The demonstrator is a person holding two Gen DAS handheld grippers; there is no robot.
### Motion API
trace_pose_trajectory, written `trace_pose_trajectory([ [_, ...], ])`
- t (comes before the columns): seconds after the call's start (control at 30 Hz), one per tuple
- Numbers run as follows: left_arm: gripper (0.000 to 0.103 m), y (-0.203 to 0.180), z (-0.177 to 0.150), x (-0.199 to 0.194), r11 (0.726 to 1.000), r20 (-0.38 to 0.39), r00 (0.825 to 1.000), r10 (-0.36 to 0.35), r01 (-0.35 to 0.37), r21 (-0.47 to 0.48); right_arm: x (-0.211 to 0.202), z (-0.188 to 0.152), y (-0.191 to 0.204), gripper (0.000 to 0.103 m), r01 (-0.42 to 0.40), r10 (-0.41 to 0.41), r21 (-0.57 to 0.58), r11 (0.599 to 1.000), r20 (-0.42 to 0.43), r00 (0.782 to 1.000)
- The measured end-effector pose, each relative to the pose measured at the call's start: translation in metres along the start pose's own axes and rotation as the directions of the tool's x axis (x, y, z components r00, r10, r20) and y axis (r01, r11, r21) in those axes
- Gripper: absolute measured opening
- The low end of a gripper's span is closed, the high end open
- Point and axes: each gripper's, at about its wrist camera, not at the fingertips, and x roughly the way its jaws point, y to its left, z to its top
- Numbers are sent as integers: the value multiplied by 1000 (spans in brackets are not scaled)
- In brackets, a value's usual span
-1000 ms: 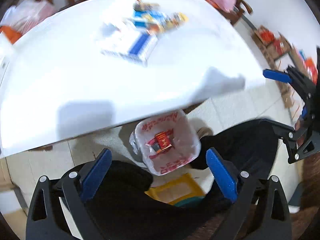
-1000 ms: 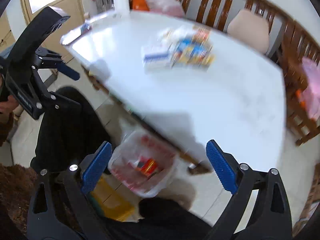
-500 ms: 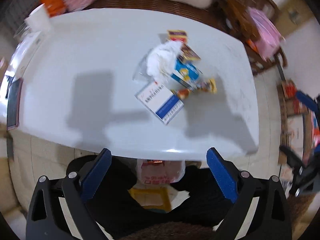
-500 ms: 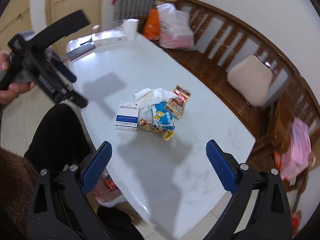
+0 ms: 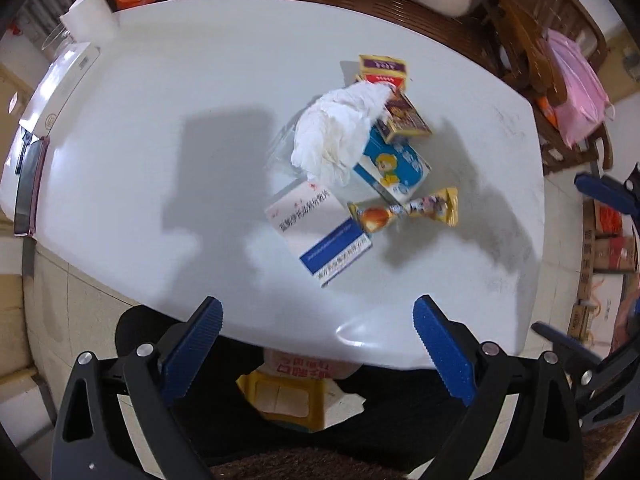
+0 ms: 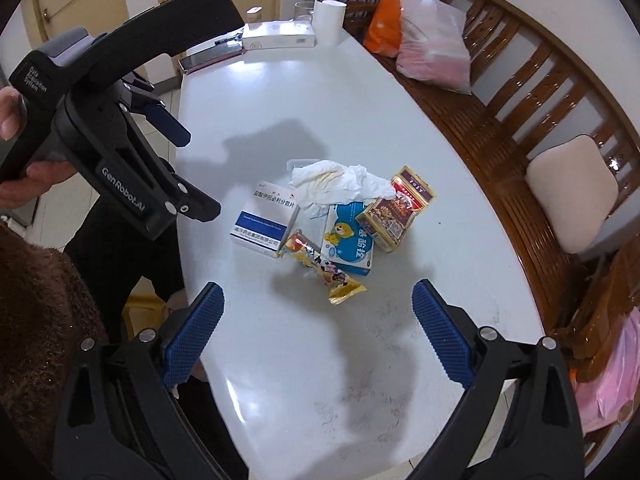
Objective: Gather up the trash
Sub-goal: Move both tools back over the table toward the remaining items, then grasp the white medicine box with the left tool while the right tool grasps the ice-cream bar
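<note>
A pile of trash lies mid-table (image 5: 160, 92): a crumpled white tissue (image 5: 340, 132) (image 6: 340, 182), a white-and-blue medicine box (image 5: 320, 232) (image 6: 266, 222), a blue cartoon carton (image 5: 394, 170) (image 6: 350, 242), a gold candy wrapper (image 5: 404, 212) (image 6: 324, 268) and a brown-gold box (image 5: 406, 118) (image 6: 394, 210). My left gripper (image 5: 318, 344) hovers open over the near table edge, empty. My right gripper (image 6: 318, 332) hangs open and empty, just short of the wrapper. A white trash bag with red print (image 5: 308, 366) peeks out below the table edge.
A wooden bench (image 6: 520, 92) with a cushion (image 6: 568, 192) and plastic bags (image 6: 428, 52) runs along the far side. A paper roll (image 6: 328, 20), a glass, a flat white box (image 6: 278, 38) and a dark slab stand at the table's end. Cardboard boxes (image 5: 608, 240) sit on the floor.
Both grippers have risen from the trash bag under the table and now look down on the trash pile. Both stay open and empty.
</note>
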Motion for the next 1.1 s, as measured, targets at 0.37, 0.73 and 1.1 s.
trace_pose_trajectory([
  [0.37,94,9,19,39,990,-58,998,-20,12,-138,39,1,-6,93,-75,67,-100,992,-77,995],
  [0.73,94,30,31,86,948,-86,994,-75,44,-316,94,2,-5,93,-150,131,-126,981,-149,980],
  [1.1,94,45,35,111,932,-109,989,-95,50,-358,130,-4,-4,67,-200,174,-104,974,-218,960],
])
